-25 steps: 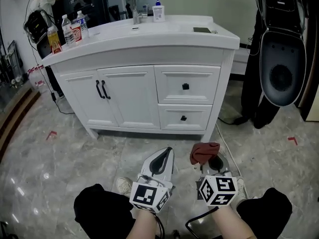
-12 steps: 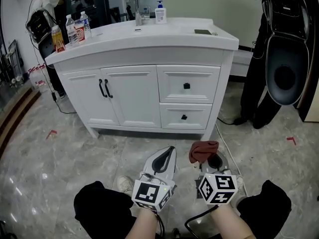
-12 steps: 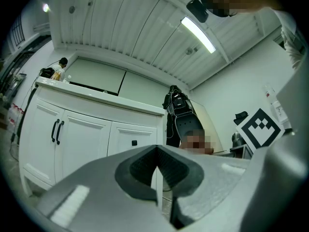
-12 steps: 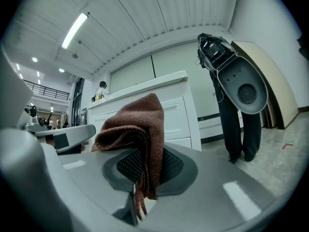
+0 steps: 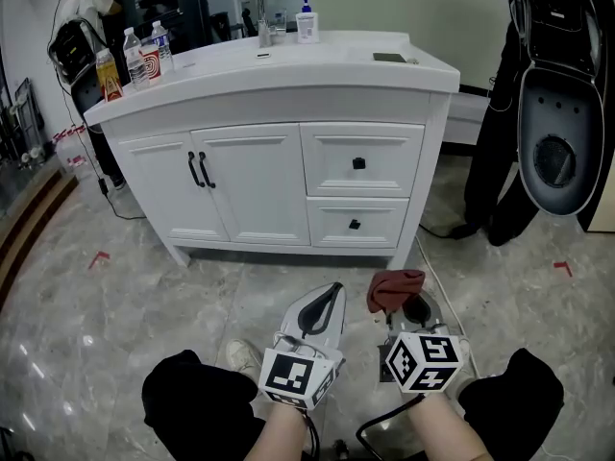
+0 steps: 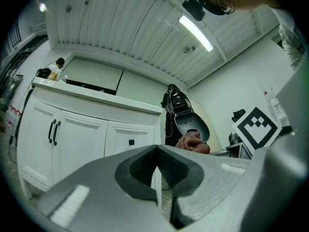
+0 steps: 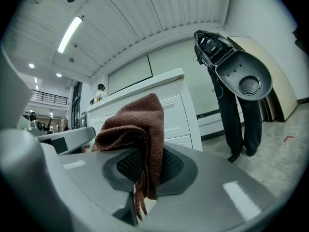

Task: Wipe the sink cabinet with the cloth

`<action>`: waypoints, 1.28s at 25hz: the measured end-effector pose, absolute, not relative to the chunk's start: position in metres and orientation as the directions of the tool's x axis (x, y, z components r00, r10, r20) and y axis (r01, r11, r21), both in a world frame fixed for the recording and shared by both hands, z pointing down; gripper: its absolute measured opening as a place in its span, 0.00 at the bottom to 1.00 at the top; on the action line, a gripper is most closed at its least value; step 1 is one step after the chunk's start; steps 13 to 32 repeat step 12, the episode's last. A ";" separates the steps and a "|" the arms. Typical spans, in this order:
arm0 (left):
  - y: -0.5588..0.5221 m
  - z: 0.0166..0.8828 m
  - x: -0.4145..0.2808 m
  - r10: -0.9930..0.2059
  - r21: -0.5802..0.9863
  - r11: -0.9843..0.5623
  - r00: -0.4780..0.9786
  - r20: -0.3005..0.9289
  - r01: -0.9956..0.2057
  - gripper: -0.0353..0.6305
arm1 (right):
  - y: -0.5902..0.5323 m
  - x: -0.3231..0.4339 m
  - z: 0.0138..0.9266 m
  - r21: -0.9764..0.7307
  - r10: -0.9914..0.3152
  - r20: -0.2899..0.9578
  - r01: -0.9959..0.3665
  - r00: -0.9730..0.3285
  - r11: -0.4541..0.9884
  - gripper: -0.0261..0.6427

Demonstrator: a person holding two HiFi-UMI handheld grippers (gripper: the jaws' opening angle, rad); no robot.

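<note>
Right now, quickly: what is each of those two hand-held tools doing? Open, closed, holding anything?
Left tool: closed, nothing between its jaws.
Right tool: closed on the cloth, which is reddish-brown.

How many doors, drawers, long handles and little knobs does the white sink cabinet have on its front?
Doors: 2
Drawers: 2
Long handles: 2
Little knobs: 2
Total on the cabinet front: 8
</note>
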State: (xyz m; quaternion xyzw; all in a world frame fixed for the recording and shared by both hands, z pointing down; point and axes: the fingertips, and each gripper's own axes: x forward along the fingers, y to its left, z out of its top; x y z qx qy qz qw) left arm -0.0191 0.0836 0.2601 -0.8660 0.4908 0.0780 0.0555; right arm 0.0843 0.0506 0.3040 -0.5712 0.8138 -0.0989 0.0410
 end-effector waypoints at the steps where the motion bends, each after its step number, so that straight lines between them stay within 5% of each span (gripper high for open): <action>1: 0.083 0.260 -0.018 -0.841 -0.022 -0.514 0.508 -0.187 -0.858 0.05 | 0.051 0.084 0.303 -0.202 -0.937 0.044 -0.922 -0.346 0.331 0.15; 32: 0.083 0.263 -0.021 -0.843 -0.048 -0.512 0.513 -0.163 -0.858 0.05 | 0.058 0.080 0.291 -0.193 -0.941 0.012 -0.925 -0.337 0.328 0.15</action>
